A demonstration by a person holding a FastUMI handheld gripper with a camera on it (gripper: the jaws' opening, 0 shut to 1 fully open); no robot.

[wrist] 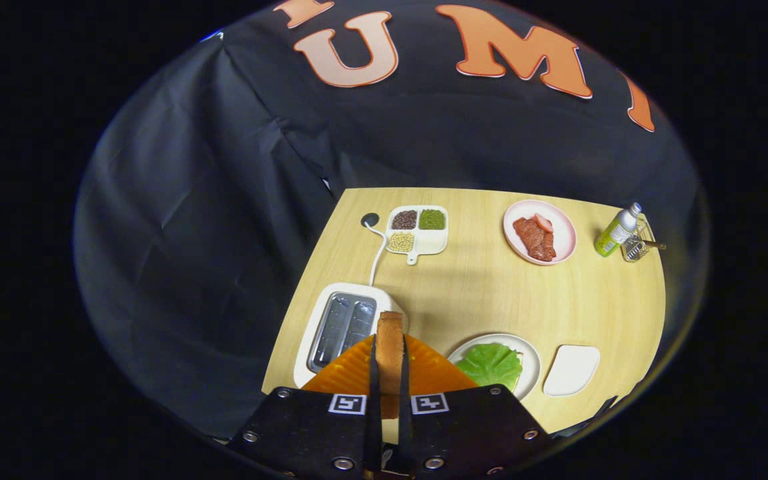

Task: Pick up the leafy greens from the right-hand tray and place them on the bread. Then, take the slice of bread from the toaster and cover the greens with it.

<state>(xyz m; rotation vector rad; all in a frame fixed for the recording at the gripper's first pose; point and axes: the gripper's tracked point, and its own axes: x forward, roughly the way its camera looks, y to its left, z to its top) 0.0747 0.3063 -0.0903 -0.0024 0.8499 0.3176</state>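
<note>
My gripper (389, 373) is shut on a slice of toast (389, 347), held on edge between the two fingers, high above the table. Below and to the left stands the white toaster (341, 325) with its slots empty. To the right of the fingers a white plate (527, 370) holds a slice of bread covered by the leafy greens (491, 365). Just right of that plate lies a small white tray (571, 369) with nothing on it.
A divided white dish of beans (419, 229) and the toaster's cord (376, 250) lie at the far left of the wooden table (491, 293). A pink plate of meat (539, 232), a green bottle (617, 230) and a wire holder (636, 248) stand at the far right.
</note>
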